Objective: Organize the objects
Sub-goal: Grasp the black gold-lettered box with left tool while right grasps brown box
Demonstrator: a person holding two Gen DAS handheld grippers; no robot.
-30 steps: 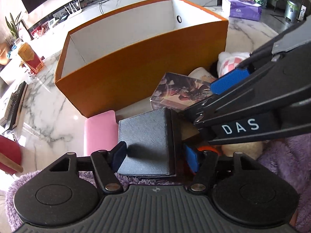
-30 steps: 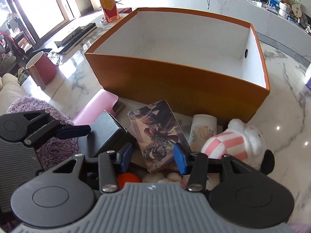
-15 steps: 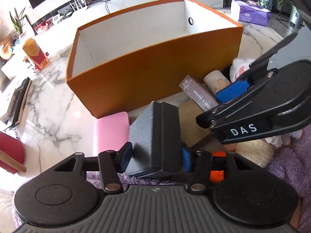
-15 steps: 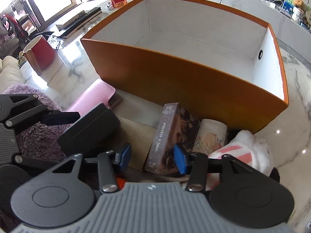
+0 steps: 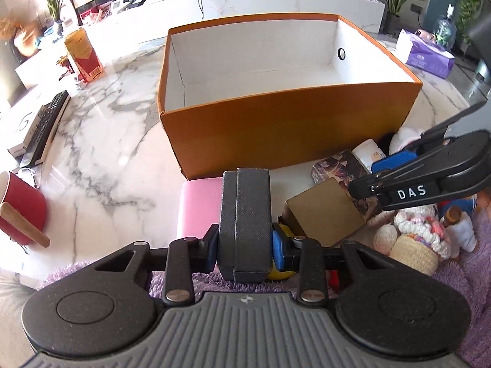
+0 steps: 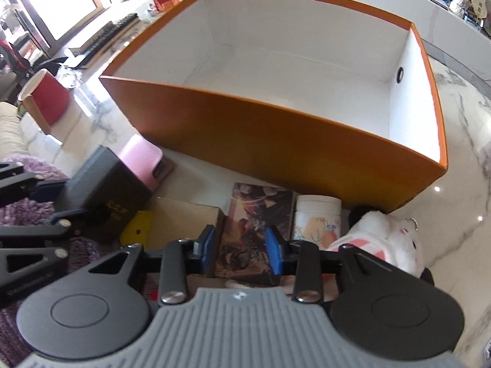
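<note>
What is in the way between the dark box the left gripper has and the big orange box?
Nothing visible blocks it. The dark box sits between the closing left gripper pads, raised above the pink case. Only the orange box near wall stands ahead, and its top is open.

Yellow piece (image 5: 284, 271) mostly behind dark case (image 5: 245, 224), pink pouch (image 5: 199, 208) partly covered, red mug (image 5: 21, 211) cropped
</note>
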